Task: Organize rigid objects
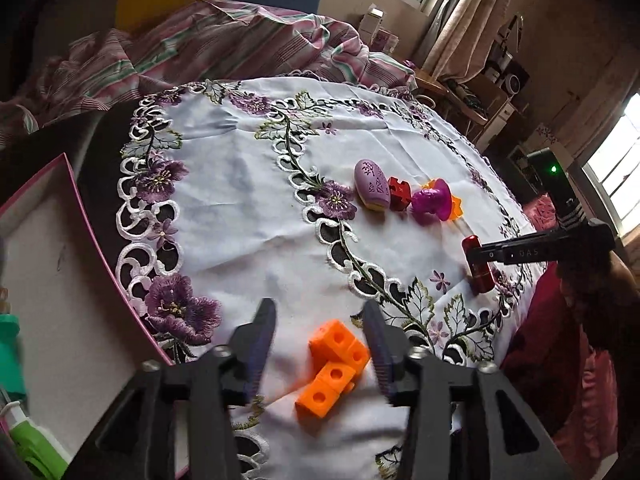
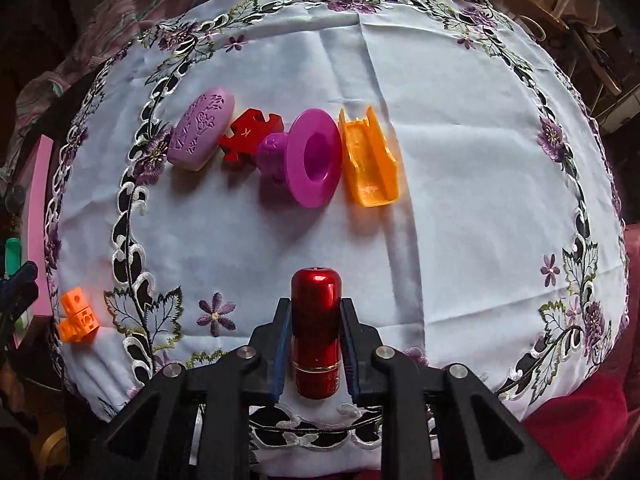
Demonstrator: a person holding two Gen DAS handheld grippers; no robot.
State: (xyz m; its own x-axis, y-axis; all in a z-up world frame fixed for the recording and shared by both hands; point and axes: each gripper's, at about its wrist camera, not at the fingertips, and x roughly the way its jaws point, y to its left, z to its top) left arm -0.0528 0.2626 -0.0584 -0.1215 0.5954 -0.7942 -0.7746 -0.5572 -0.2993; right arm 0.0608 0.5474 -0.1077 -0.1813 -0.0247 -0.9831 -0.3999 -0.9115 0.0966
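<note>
Right hand-held gripper clamps red cylinder near counter edge. Left hand-held gripper agape around orange block cluster, untouched. Lilac oval, red jigsaw piece, magenta spool, orange channel in row beyond. Pink-rimmed box left, contents unclear.

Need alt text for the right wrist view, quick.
The right gripper clamps a red metal cylinder over a white embroidered tablecloth. Beyond lie a lilac oval, red puzzle piece, magenta spool and orange channel piece.
</note>
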